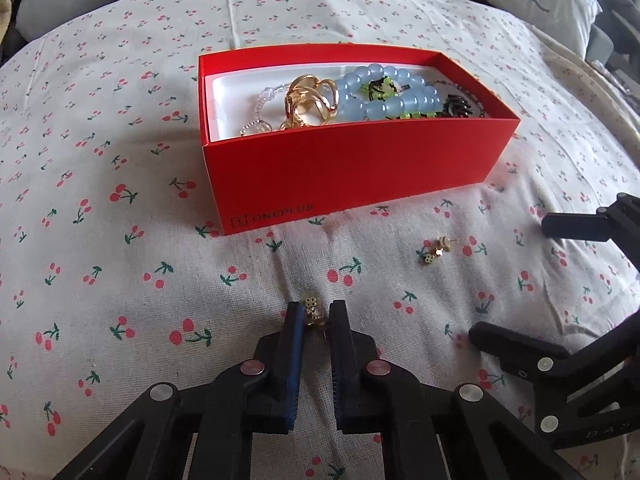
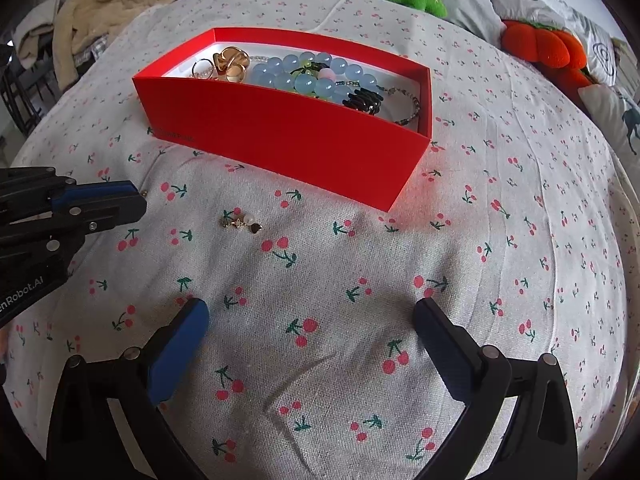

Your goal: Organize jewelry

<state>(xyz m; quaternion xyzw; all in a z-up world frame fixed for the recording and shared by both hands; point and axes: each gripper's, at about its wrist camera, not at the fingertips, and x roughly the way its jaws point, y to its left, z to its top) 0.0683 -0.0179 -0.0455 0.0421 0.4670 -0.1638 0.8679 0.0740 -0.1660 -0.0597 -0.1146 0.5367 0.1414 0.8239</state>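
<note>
Cherry-print bed sheet (image 1: 120,140), red box (image 1: 360,160) of jewelry far; left tool (image 1: 316,312) pinches a small gold earring (image 1: 311,304), right tool (image 2: 310,312) spread open, another earring (image 2: 244,222) near box.

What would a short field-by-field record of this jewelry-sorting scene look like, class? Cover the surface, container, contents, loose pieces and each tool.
surface: cherry-print cloth
container: red box, open, no lid on it
contents: blue bead bracelet, gold rings, dark beaded piece
loose pieces: small gold earrings on the cloth in front of the box
left tool: fingers nearly together around a small gold earring
right tool: fingers wide apart, nothing between them
</note>
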